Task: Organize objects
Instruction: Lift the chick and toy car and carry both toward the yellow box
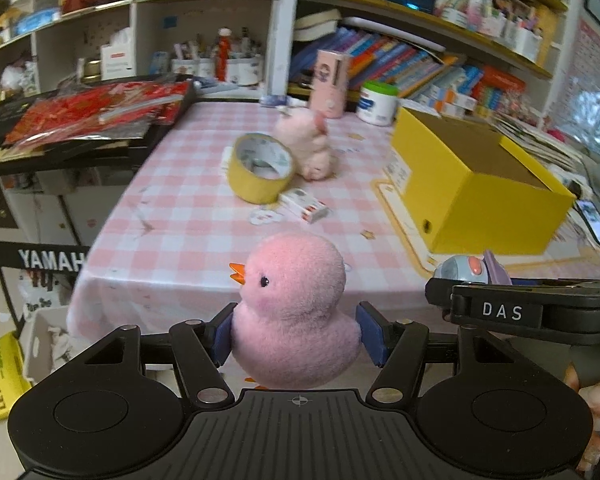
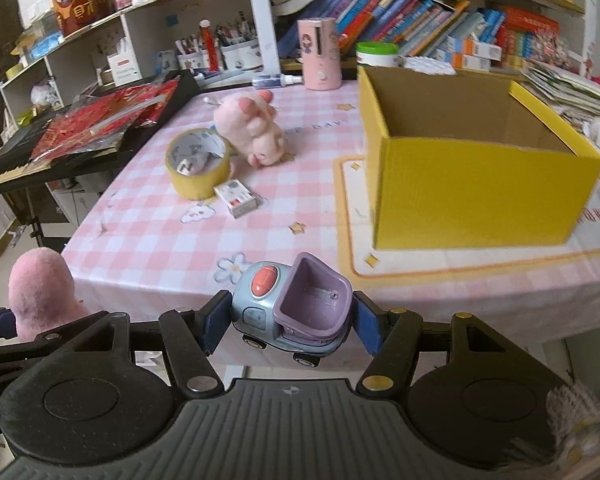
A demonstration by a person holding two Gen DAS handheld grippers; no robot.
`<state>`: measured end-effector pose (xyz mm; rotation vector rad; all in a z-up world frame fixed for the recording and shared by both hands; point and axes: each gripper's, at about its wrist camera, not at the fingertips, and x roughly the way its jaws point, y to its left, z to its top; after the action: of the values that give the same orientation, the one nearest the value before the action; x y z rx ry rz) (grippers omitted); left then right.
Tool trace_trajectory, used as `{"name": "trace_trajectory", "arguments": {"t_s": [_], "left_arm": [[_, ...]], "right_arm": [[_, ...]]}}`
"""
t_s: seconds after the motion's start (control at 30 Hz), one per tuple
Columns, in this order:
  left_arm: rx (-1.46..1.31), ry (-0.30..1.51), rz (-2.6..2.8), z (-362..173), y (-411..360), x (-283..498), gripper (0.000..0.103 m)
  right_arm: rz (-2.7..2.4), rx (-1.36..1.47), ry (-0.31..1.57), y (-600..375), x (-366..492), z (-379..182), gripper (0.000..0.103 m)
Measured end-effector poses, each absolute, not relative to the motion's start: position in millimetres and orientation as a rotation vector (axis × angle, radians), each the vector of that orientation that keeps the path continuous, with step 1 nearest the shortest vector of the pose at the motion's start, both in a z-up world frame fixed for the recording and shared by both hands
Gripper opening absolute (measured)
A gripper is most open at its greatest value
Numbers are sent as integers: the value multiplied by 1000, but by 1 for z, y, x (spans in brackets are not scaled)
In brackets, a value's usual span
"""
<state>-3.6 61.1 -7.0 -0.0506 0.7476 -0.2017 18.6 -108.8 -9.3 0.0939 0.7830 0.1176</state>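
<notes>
My left gripper is shut on a pink plush duck and holds it in the air before the table's near edge. My right gripper is shut on a blue and purple toy truck, also before the near edge. The duck shows at the left of the right wrist view; the truck shows at the right of the left wrist view. An open yellow box stands on the table's right side. A pink plush pig, a yellow tape roll and a small white carton lie mid-table.
The table has a pink checked cloth. A keyboard with red packets stands to the left. A pink canister, a white jar and bookshelves line the back. A phone lies right of the box.
</notes>
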Motion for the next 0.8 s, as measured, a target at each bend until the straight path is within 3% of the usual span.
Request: {"name": "trace_trajectory", "arguments": {"t_s": [0.8], "left_arm": [[56,744,-488,-8,-23,-8,62]], "right_arm": [[-150,212,804,-194,-36,-15,62]]}}
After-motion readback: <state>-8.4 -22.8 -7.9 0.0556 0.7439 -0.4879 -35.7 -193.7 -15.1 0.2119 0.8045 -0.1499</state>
